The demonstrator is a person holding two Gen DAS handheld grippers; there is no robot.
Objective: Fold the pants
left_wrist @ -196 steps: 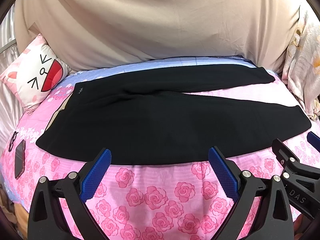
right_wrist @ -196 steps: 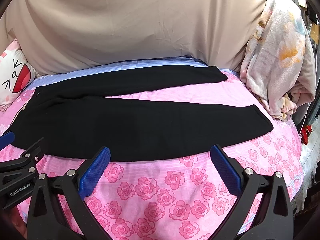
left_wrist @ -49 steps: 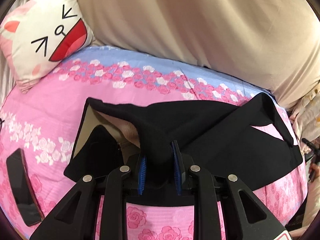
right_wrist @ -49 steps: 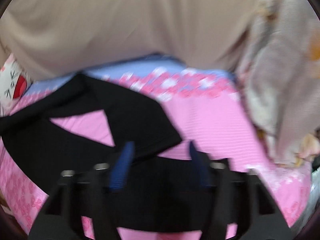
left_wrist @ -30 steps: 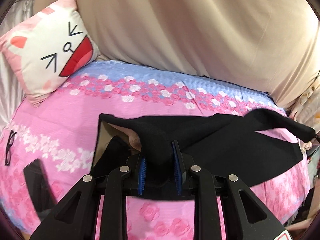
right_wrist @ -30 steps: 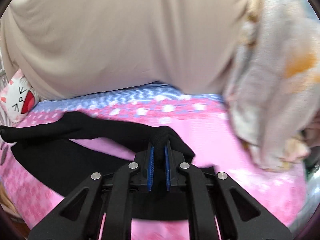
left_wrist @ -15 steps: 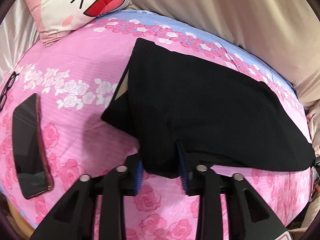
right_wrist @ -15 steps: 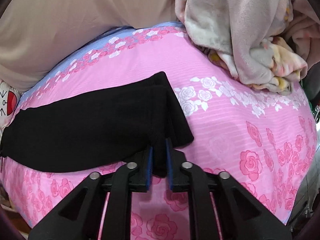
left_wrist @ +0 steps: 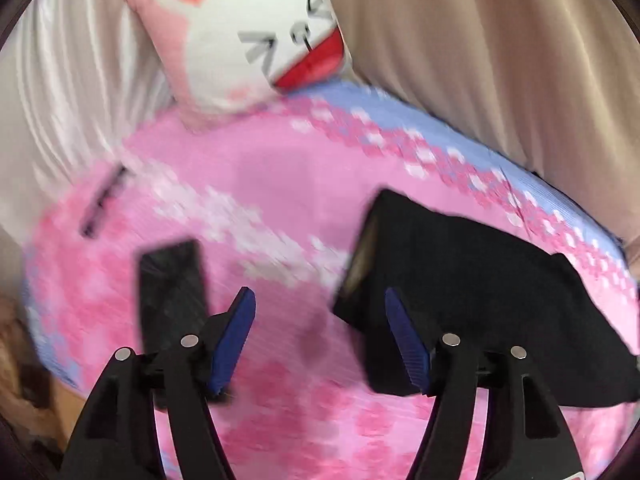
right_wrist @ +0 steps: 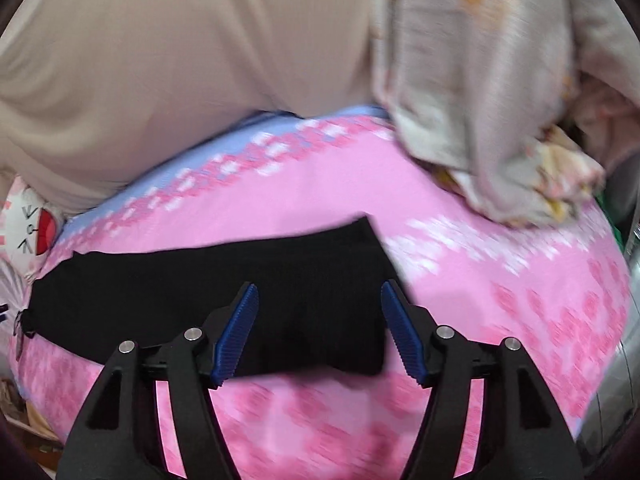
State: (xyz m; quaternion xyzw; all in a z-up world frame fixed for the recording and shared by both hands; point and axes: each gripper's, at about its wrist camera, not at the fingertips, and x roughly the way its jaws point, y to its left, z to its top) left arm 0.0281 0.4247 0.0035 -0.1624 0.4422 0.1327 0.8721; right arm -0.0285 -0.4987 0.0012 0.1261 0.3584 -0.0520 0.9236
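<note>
The black pants (left_wrist: 480, 292) lie folded lengthwise on the pink rose bedsheet (left_wrist: 260, 208), one leg on the other. In the left wrist view their waist end is to the right of my left gripper (left_wrist: 320, 336), which is open and empty over the sheet. In the right wrist view the pants (right_wrist: 200, 300) stretch leftward, and the leg cuff end lies just beyond my right gripper (right_wrist: 318, 328), which is open and empty. Both views are motion blurred.
A black phone (left_wrist: 172, 292) lies left of the left gripper, with glasses (left_wrist: 102, 200) beyond it. A cat-face pillow (left_wrist: 248, 36) leans at the back left. A beige cover (right_wrist: 180, 60) fills the back. A floral blanket (right_wrist: 500, 100) is heaped at the right.
Both grippers have opened and let go of the pants, which now lie flat, folded leg on leg. Both grippers have pulled back; the left one has swung leftward toward the phone.
</note>
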